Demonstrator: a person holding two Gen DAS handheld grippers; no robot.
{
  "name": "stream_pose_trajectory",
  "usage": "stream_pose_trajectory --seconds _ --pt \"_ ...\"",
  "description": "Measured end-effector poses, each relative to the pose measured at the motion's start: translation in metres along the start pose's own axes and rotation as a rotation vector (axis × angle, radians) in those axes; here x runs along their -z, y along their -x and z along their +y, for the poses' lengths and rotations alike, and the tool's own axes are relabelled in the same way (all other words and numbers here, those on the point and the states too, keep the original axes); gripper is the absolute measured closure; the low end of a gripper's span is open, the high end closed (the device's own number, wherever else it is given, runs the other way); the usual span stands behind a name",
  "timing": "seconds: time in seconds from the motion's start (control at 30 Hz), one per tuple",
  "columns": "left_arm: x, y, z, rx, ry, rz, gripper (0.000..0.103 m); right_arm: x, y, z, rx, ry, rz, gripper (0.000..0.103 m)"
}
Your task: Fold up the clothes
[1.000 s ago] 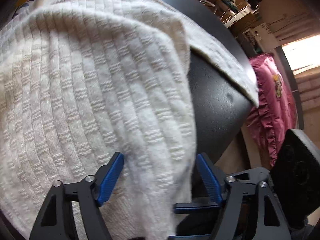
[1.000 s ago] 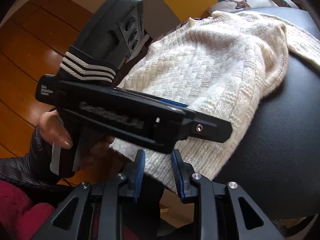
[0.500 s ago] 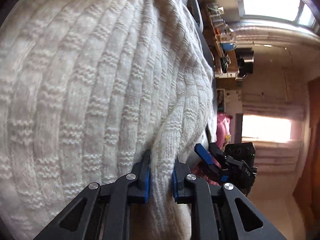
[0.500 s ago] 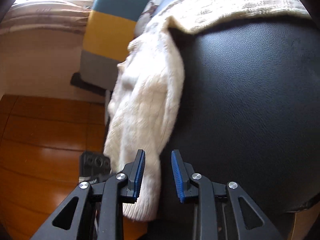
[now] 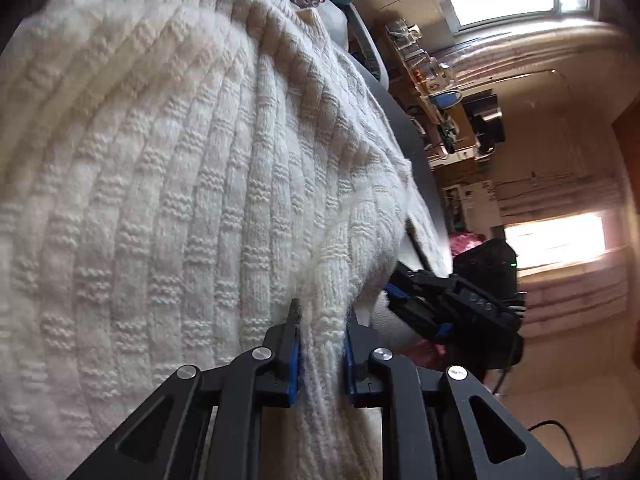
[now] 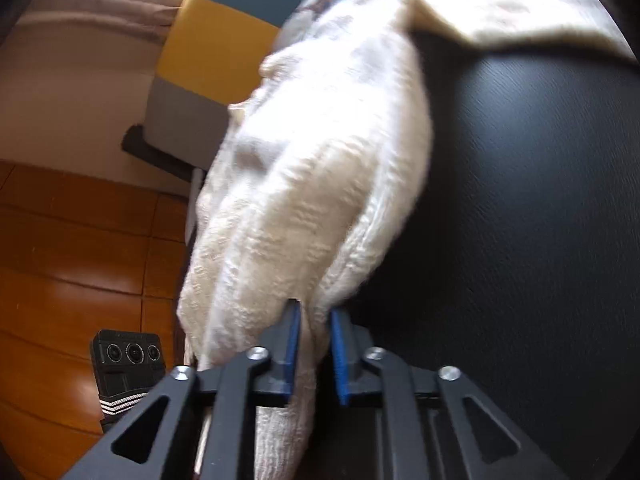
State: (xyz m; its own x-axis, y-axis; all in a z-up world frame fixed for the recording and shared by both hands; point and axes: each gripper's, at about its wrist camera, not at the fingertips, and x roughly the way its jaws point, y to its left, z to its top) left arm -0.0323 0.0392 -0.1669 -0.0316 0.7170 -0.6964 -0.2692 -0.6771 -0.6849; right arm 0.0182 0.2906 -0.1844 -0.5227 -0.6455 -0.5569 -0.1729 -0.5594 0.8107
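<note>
A cream knitted sweater fills the left wrist view and drapes over a black leather seat. My left gripper is shut on a bunched ribbed edge of the sweater. My right gripper is shut on another bunched part of the sweater, which hangs off the seat's left side. The right gripper also shows in the left wrist view, just right of the cloth. The left gripper's camera block shows low in the right wrist view.
Orange wooden floor lies to the left of the seat. A yellow, blue and grey cushion stands behind. Cluttered shelves and a bright window are in the far room.
Both grippers have closed on the sweater's edge; the left one shut first, then the right. The cloth has been gathered and lifted off the seat's side.
</note>
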Motion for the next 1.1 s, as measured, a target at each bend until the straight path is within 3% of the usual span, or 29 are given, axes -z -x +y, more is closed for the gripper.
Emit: stream_pose_trajectory --seconds 0.07,0.13,0.23,0.27,0.3,0.43,0.57,0.67,0.8,0.93,1.1 --pt "0.000 0.004 -0.004 -0.138 -0.032 -0.042 0.085 -0.007 0.008 0.008 -0.107 0.006 -0.020 0.091" --pt "0.002 0.008 -0.007 -0.225 -0.048 -0.075 0.083 -0.014 0.014 0.018 -0.187 0.030 -0.019 0.091" --pt "0.000 0.005 -0.002 -0.248 -0.031 -0.078 0.081 -0.021 0.014 0.027 -0.155 0.071 0.001 0.088" --pt "-0.002 0.003 -0.002 -0.245 -0.017 -0.077 0.081 -0.021 0.013 0.026 -0.136 0.054 0.012 0.084" --pt "-0.004 0.001 -0.001 -0.242 -0.003 -0.076 0.081 -0.020 0.010 0.022 -0.127 0.018 0.032 0.074" --pt "-0.010 0.003 0.015 -0.162 0.107 -0.056 0.081 -0.010 0.011 -0.004 -0.038 -0.094 0.061 0.073" --pt "-0.011 0.010 0.030 -0.084 0.212 -0.045 0.081 -0.009 -0.001 -0.026 -0.014 -0.201 0.026 0.071" --pt "-0.008 0.018 0.037 -0.067 0.231 -0.050 0.081 -0.014 -0.022 -0.018 -0.021 -0.197 0.008 0.071" --pt "-0.005 0.020 0.038 -0.044 0.245 -0.059 0.081 -0.015 -0.049 0.007 -0.004 -0.092 0.078 0.073" --pt "0.002 0.032 0.030 -0.020 0.219 -0.077 0.081 -0.018 -0.053 0.031 0.035 0.050 0.072 0.095" --pt "0.018 0.042 -0.005 0.067 0.111 -0.073 0.080 -0.026 0.015 0.074 -0.009 0.241 -0.041 0.095"
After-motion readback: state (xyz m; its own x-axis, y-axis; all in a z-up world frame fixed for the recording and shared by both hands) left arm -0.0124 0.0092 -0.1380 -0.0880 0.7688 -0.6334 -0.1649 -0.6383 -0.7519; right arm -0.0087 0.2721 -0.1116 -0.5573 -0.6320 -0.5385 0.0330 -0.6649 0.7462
